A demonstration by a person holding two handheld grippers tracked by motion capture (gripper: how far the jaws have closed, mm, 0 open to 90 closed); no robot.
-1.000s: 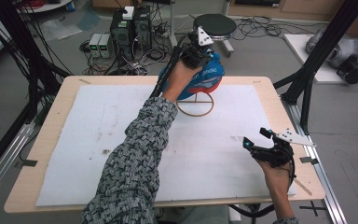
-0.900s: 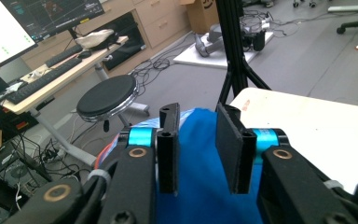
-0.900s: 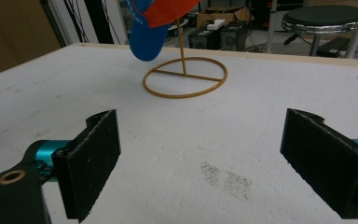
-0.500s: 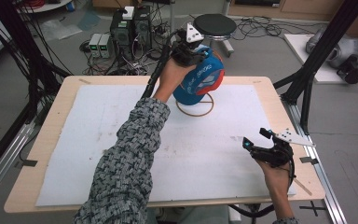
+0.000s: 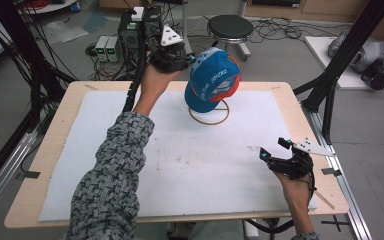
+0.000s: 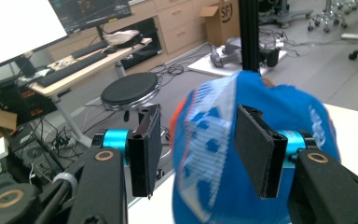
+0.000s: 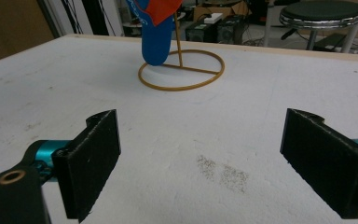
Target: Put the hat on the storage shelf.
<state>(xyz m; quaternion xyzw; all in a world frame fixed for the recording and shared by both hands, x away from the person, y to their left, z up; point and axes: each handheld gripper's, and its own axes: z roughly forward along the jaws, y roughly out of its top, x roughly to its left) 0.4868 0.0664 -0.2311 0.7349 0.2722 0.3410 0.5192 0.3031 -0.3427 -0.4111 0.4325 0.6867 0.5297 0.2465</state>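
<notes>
The fingers [image 6: 145, 154] of the left gripper [image 5: 180, 59] have just been opening and are seen parted in the left gripper view, with the blue fabric baseball cap with an orange brim and white lettering [image 5: 212, 80] blurred just beyond them but not pressed by either pad — nothing is held. In the high view the cap is seen perched on a thin brass-coloured wire stand with a ring base [image 5: 209, 116], which rests on the white mat [image 5: 180, 155] covering the wooden bench [image 5: 45, 150], toward its far middle. The left gripper is placed just beside the cap, at its left and above the far edge of the bench. The fingers [image 7: 91, 161] of the right gripper [image 5: 275, 156] are spread wide over bare mat near the right front corner, well apart from the stand, and nothing is carried between them. The hanging of the cap appears to be done: it is judged to sit on the stand unaided — though somewhat tilted. What seems left is the drawing back of the left gripper, and perhaps a check that the cap sits steady.
</notes>
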